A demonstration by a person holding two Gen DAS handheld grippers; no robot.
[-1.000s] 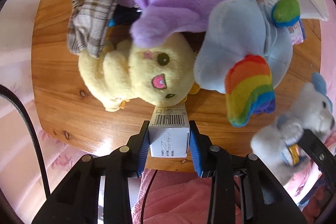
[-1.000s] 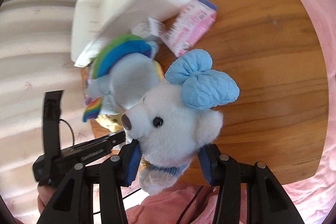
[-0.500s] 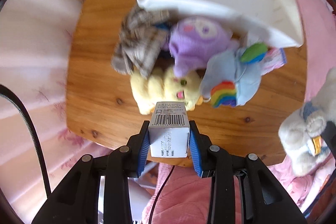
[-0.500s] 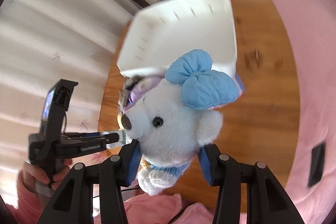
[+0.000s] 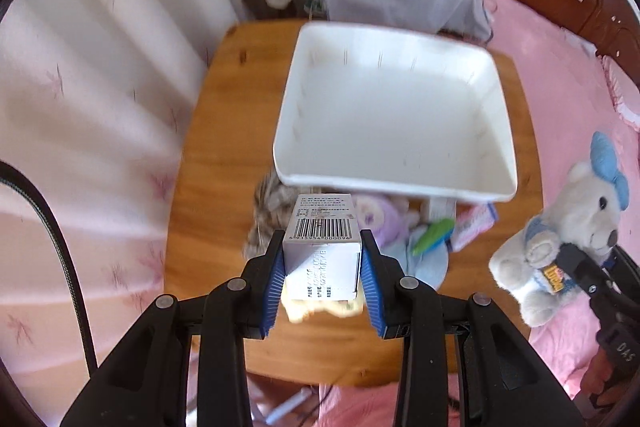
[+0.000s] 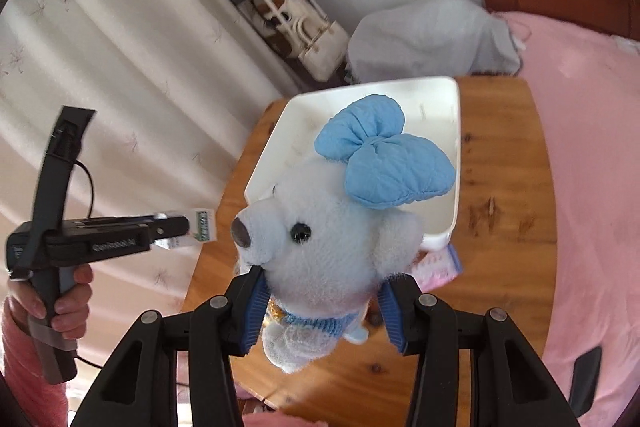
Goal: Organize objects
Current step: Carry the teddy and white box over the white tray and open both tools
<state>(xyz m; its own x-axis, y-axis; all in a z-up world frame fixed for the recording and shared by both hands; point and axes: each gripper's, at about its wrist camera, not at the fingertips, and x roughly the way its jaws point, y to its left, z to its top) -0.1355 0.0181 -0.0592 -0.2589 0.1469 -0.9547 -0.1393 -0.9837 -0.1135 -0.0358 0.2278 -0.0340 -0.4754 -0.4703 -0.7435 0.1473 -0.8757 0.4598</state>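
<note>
My left gripper (image 5: 322, 269) is shut on a small white box with a barcode (image 5: 322, 251), held high above the wooden table (image 5: 218, 131). My right gripper (image 6: 320, 301) is shut on a white teddy bear with a blue bow (image 6: 332, 227); the bear also shows in the left wrist view (image 5: 560, 227). An empty white bin (image 5: 394, 115) stands on the table ahead; it also shows in the right wrist view (image 6: 448, 131). The left gripper and box also show in the right wrist view (image 6: 192, 227).
Soft toys lie below the bin's near edge: a plaid one (image 5: 266, 211), a purple one (image 5: 380, 217), a light blue one (image 5: 424, 255), a yellow one (image 5: 320, 309). A pink packet (image 5: 474, 223) lies beside them. Pink bedding (image 5: 560, 67) is at the right, curtains (image 5: 100, 87) at the left.
Both grippers have risen well above the table with the box and the bear still held. The toys have shrunk in view and the whole bin now shows.
</note>
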